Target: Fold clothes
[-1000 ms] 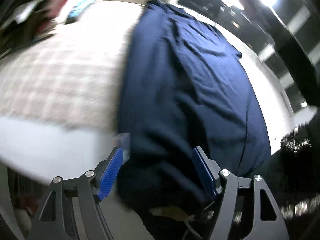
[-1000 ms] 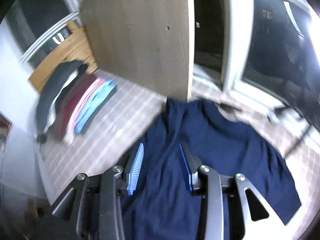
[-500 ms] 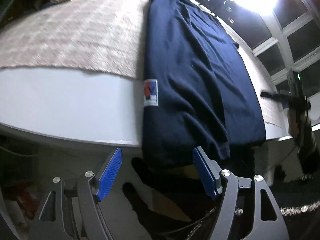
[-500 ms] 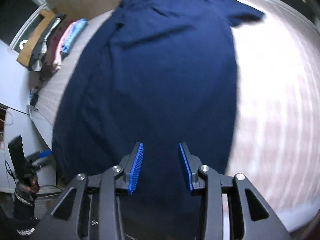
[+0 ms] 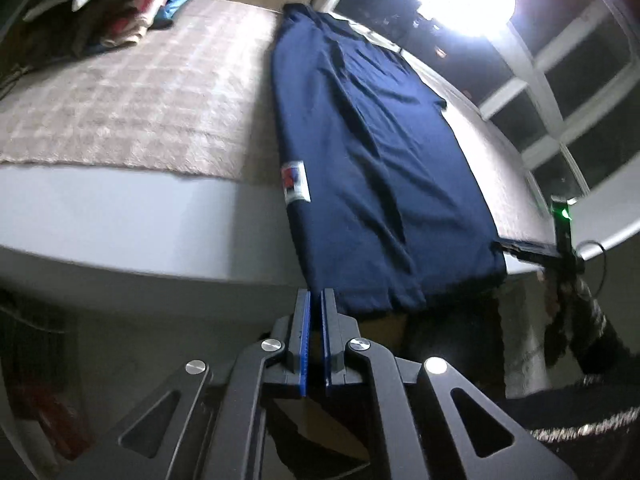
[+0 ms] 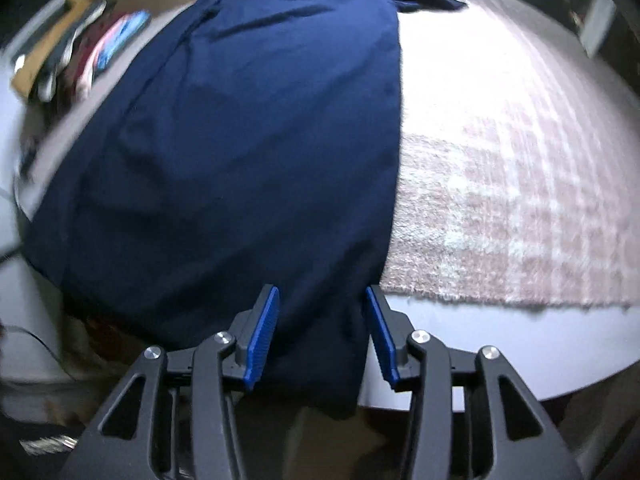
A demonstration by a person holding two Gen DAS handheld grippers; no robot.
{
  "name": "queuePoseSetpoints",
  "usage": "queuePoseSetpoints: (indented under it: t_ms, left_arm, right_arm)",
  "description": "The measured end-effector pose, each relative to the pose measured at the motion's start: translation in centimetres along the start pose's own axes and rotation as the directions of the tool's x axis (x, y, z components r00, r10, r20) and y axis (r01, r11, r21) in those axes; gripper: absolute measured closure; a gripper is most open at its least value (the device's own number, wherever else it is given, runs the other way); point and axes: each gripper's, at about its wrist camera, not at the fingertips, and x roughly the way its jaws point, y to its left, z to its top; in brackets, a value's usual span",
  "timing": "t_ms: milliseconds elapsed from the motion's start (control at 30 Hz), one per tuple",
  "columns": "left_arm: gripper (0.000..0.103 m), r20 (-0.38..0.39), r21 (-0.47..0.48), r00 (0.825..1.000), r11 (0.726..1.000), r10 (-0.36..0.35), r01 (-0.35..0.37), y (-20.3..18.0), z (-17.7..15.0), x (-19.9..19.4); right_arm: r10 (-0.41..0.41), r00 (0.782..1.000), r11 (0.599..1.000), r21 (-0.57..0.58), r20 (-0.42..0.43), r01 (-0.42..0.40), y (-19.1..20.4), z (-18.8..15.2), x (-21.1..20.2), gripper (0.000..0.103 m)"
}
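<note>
**Both hem corners, then one even lift**

The navy shirt (image 5: 372,152) lies lengthwise on the bed (image 5: 132,108), over its checked blanket, with the hem draped past the bed's near edge. The left tool (image 5: 315,300) has just snapped together at the left hem corner — its pads stand almost touching, and the cloth's edge appears pinched at their tips, though the thin fold there is hard to make out. The right tool (image 6: 323,300) has just been widening; its pads stand apart on either side of the right hem corner (image 6: 340,360), cloth between them but not pressed.

To do this step well, the right tool should bite only the hem corner, both layers, before either hand rises. Then lift level and carry the hem toward the collar in one motion, so the fold line stays straight. The loose fabric may slip or bunch if one side leads.

No container is in view — only a pile of folded clothes (image 5: 132,12) at the bed's far corner, well apart from the shirt.
</note>
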Motion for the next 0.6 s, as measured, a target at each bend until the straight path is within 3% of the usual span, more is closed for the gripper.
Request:
queuePoseSetpoints:
  t_ms: [100,167,233,300,400,467,500,600]
  left_arm:
    - [0.099,-0.100,0.006,0.991,0.996,0.085,-0.084,0.7,-1.0,2.9]
    - [0.099,-0.094,0.005,0.988,0.992,0.123,-0.123,0.9,-1.2,2.5]
    - [0.082,-0.070,0.014,0.985,0.987,0.159,-0.158,0.6,-1.2,1.6]
    - [0.070,-0.028,0.043,0.983,0.983,0.179,-0.178,-0.6,-0.6,0.2]
    - [0.067,0.047,0.112,0.988,0.983,0.144,-0.149,-3.7,0.9,-1.4]
    - [0.060,0.070,0.182,0.994,0.979,0.080,-0.091,-7.0,2.2,-1.2]
    - [0.052,0.087,0.241,0.995,0.968,0.057,-0.077,-9.5,2.9,-0.7]
    - [0.049,0.080,0.370,0.997,0.929,-0.004,-0.026,-15.5,4.1,1.8]
  right_arm:
    - [-0.012,1.000,1.000,-0.022,-0.017,0.012,0.4,0.4,0.2,0.053]
    - [-0.008,0.999,1.000,-0.019,-0.044,0.007,0.3,0.7,0.1,0.053]
    - [0.014,0.998,1.000,0.003,-0.056,-0.014,-0.1,0.6,-0.4,0.053]
    - [0.035,0.999,0.998,0.058,-0.016,-0.034,-1.3,0.7,-2.0,0.053]
    - [0.103,0.992,0.980,0.164,0.072,-0.114,-3.5,1.0,-4.8,0.053]
    - [0.149,0.977,0.957,0.226,0.154,-0.182,-5.3,1.4,-7.2,0.053]
    - [0.158,0.967,0.947,0.246,0.199,-0.205,-6.2,1.6,-8.5,0.053]
    - [0.135,0.944,0.937,0.272,0.301,-0.221,-8.6,2.4,-12.0,0.051]
